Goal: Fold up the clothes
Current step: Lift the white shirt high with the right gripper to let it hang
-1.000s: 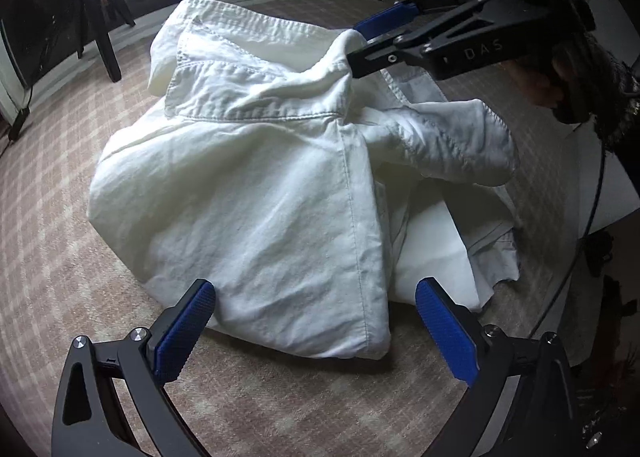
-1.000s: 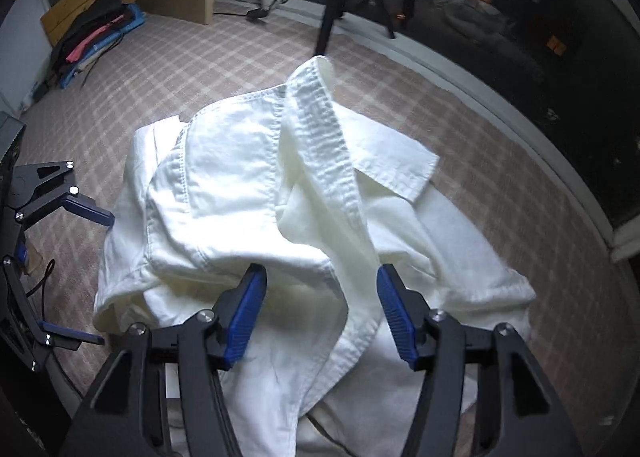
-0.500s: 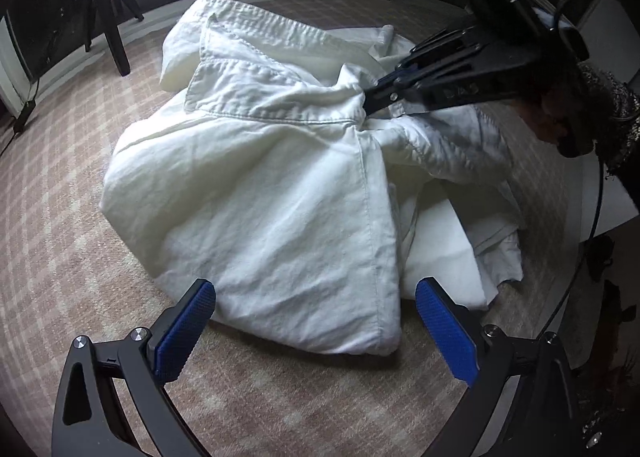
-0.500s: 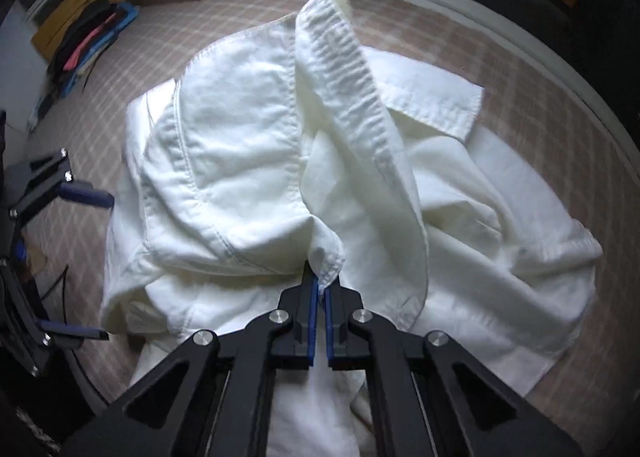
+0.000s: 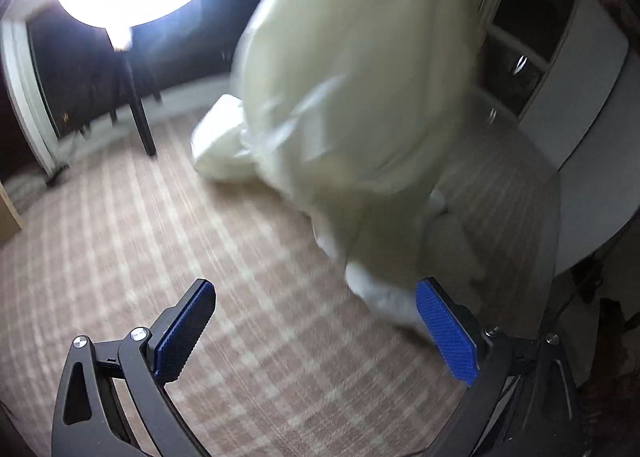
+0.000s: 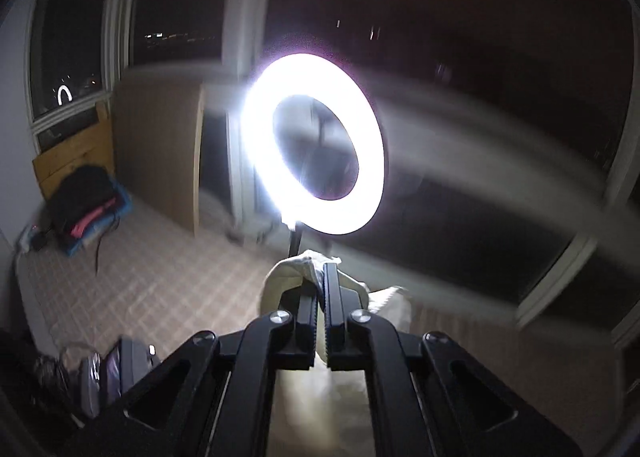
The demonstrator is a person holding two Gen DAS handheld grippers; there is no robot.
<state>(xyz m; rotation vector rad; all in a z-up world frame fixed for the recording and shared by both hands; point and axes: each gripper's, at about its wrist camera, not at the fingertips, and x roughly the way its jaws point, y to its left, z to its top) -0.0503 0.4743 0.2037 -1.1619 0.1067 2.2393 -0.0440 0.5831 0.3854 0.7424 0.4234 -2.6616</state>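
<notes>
The white shirt (image 5: 360, 97) hangs in the air, blurred, its lower end near the checked carpet (image 5: 160, 257) in the left wrist view. My left gripper (image 5: 316, 333) is open and empty, low over the carpet, with the shirt's bottom hem just by its right fingertip. My right gripper (image 6: 322, 277) is shut on a fold of the white shirt (image 6: 296, 261) and is raised high, pointing at the window; the rest of the shirt hangs below it.
A bright ring light (image 6: 316, 145) on a black stand (image 5: 136, 113) stands ahead by the dark windows. A pile of dark and pink clothes (image 6: 84, 209) lies by a wooden board at the left. A white panel (image 5: 580, 97) stands at the right.
My right gripper shut on the shirt and lifted it off the carpet, high into the air. The left gripper's view tilted up; the shirt now dangles in front of it.
</notes>
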